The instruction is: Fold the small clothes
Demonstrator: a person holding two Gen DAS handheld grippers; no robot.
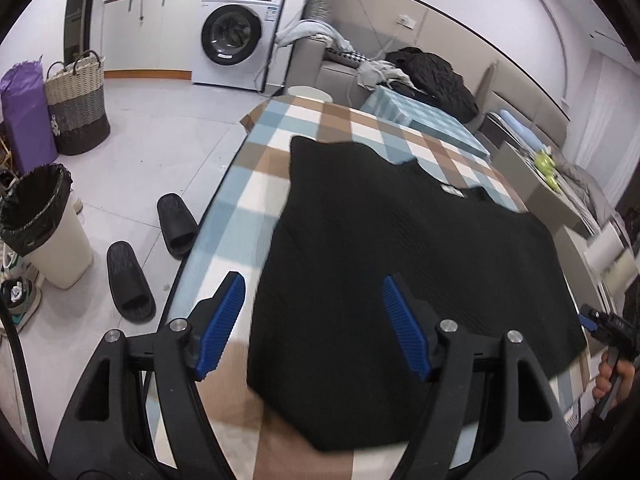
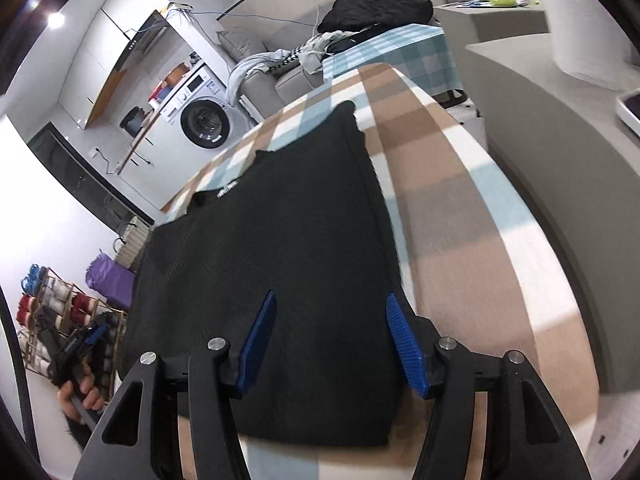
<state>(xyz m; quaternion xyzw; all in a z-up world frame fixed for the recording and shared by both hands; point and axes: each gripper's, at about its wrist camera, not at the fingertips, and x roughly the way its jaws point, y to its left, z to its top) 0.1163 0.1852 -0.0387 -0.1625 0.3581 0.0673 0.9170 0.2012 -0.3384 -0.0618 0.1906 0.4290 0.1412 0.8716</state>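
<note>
On the checked surface point(image 1: 280, 128) a black garment point(image 1: 400, 260) is lying flat, neck label away from the person, near hem toward both grippers; spread like this it is ready for a fold. Left gripper point(image 1: 312, 320) is hovering over the near left corner, fingers point(image 1: 222, 320) standing apart, nothing between them. Right gripper point(image 2: 332, 340) is hovering over the near right part of the hem, fingers point(image 2: 404, 344) also apart and empty. Judgement: each is placed to take one hem corner.
</note>
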